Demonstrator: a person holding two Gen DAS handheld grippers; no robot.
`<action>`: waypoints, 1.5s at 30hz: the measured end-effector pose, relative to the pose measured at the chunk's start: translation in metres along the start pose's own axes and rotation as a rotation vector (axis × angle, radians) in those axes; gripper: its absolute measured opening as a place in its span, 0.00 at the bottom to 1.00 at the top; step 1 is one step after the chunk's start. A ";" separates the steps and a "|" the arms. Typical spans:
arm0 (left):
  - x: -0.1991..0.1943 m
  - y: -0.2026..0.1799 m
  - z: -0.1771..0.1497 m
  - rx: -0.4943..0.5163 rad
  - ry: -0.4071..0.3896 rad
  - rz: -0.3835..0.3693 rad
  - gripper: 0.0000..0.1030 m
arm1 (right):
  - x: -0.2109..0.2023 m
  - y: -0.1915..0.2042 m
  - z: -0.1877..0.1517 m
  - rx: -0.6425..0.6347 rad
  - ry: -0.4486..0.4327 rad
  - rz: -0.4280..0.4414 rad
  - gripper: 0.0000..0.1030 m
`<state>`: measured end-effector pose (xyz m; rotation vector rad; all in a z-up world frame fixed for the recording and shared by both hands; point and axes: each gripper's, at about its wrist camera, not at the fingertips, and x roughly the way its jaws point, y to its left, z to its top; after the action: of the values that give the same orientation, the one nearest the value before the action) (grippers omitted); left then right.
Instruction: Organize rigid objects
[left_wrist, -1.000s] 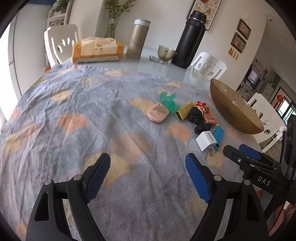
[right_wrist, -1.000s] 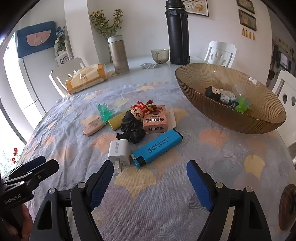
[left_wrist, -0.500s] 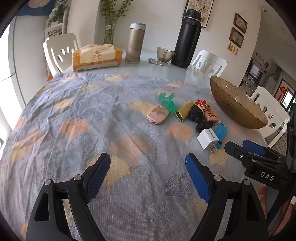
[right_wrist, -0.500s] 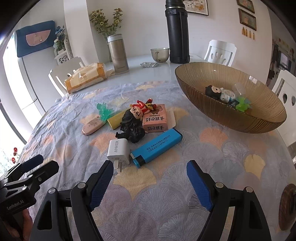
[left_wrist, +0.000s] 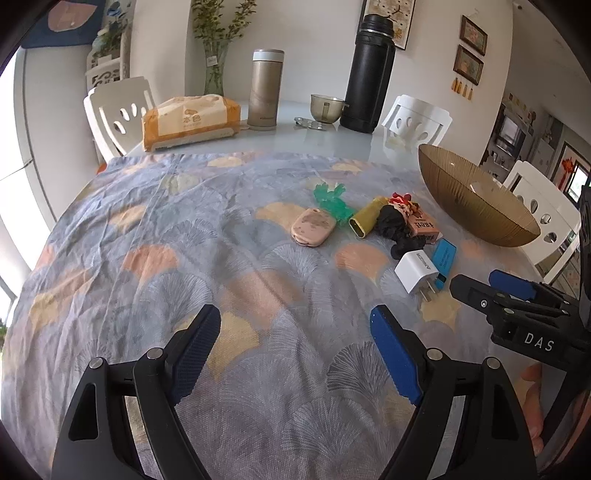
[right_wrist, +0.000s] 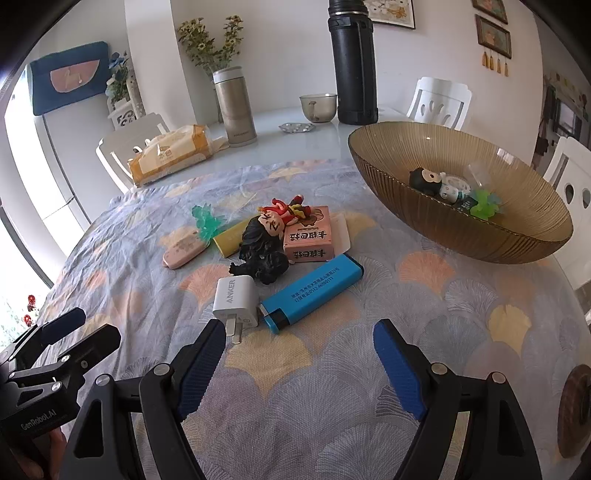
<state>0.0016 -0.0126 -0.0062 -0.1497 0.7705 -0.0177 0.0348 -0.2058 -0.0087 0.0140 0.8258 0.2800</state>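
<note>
A cluster of small objects lies on the patterned cloth: a white Anker charger (right_wrist: 235, 301), a blue lighter (right_wrist: 312, 293), a black figurine (right_wrist: 260, 251), a pink box (right_wrist: 308, 240), a yellow tube (right_wrist: 232, 240), a green toy (right_wrist: 207, 221) and a pink case (right_wrist: 183, 253). An amber glass bowl (right_wrist: 517, 243) at the right holds a few small toys. My right gripper (right_wrist: 299, 360) is open and empty, just in front of the charger and lighter. My left gripper (left_wrist: 295, 343) is open and empty over bare cloth, left of the cluster (left_wrist: 417, 271).
At the back of the table stand a tissue pack (left_wrist: 190, 122), a gold flask (left_wrist: 266, 90), a tall black thermos (left_wrist: 369, 74) and a small glass cup (left_wrist: 327, 108). White chairs (left_wrist: 417, 120) surround the table. The table edge lies beyond the bowl.
The left gripper has pulled back and tilted up slightly, so the objects sit lower in its view. The right gripper has edged a little closer to the charger and lighter.
</note>
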 end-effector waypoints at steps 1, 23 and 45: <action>0.000 0.000 0.000 -0.001 0.000 -0.001 0.80 | 0.000 0.000 0.000 0.001 0.000 0.000 0.79; 0.002 0.001 0.000 -0.009 0.010 -0.006 0.80 | 0.001 0.001 0.000 0.008 0.008 0.005 0.79; 0.030 -0.009 0.000 0.049 0.154 0.167 0.82 | 0.019 -0.019 0.000 0.046 0.134 -0.071 0.83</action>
<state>0.0238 -0.0233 -0.0256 -0.0366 0.9333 0.1116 0.0519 -0.2192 -0.0251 0.0091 0.9640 0.1967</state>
